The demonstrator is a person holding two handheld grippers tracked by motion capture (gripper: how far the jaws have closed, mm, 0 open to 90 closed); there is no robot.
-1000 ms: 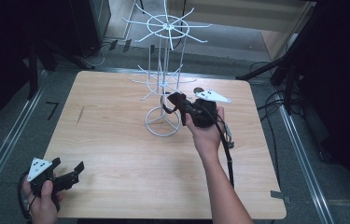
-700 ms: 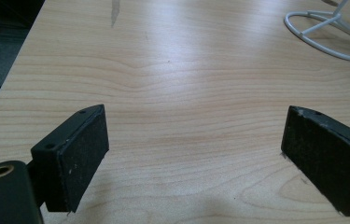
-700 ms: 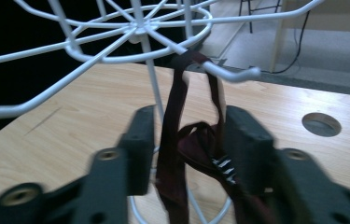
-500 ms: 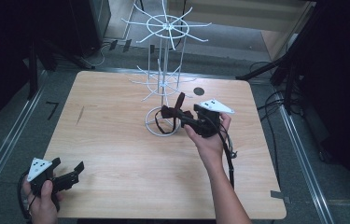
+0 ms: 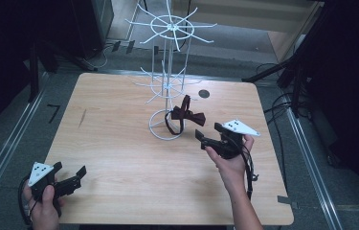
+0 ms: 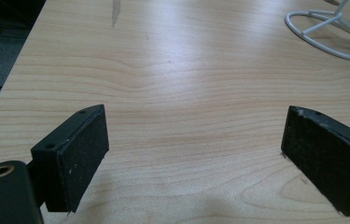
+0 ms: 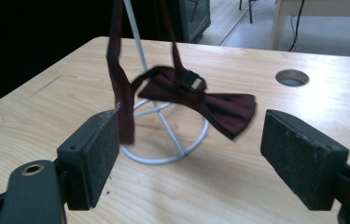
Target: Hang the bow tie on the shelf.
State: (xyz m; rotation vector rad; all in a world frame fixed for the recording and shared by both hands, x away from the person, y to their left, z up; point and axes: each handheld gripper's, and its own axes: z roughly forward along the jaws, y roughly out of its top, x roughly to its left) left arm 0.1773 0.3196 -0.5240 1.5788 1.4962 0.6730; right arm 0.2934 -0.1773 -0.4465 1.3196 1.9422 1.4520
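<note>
Just beyond your right gripper (image 5: 206,137), up and to its left in the high view, the dark red bow tie (image 5: 185,114) hangs by its strap from a lower arm of the white wire rack (image 5: 167,86), dangling over the rack's ring base. Its jaws have just been opening and now stand wide with nothing between them. The bow's long axis runs roughly level, crosswise to those jaws. Your left gripper (image 5: 74,178), open and empty, sits well apart at the near-left corner of the table (image 5: 119,158), so the right is nearer.
</note>
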